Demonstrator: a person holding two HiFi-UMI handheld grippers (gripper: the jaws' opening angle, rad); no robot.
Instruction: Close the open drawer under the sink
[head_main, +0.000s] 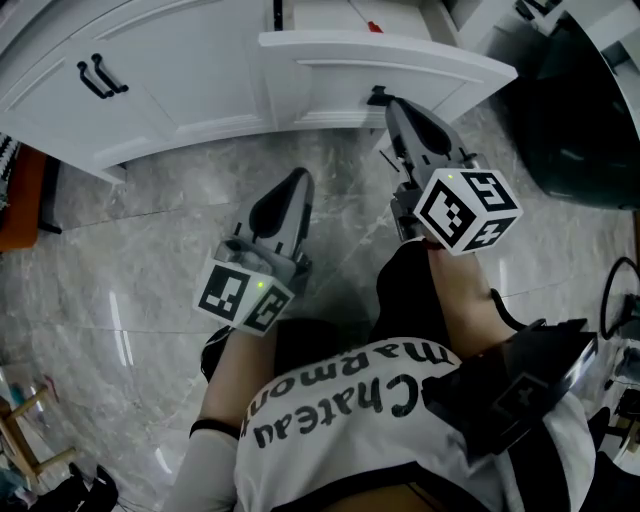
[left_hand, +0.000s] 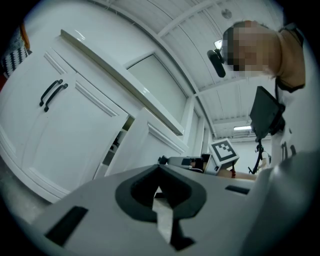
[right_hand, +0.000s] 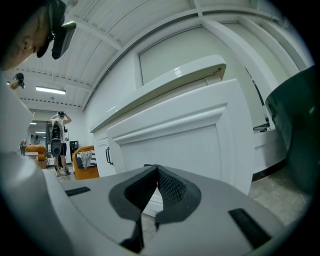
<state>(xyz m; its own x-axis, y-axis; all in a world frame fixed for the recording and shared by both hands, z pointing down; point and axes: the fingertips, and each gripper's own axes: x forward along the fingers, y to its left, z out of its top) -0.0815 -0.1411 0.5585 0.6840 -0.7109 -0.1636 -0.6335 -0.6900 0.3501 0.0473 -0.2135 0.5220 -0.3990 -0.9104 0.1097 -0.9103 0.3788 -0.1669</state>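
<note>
White panelled wooden drawer (head_main: 400, 75) juts out at 12 o'clock. Right gripper (head_main: 388, 108): jaws together, empty, tip just beside drawer face. Left gripper (head_main: 296, 182): same, over the floor. Risk: an off-centre push may let the tip slip and the drawer skew.

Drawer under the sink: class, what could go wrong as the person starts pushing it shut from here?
1. The right gripper, jaws shut, sits low by the bottom edge of the drawer; a push might slip underneath.
2. The left gripper hangs over the floor, so a one-point push may skew the drawer.
</note>
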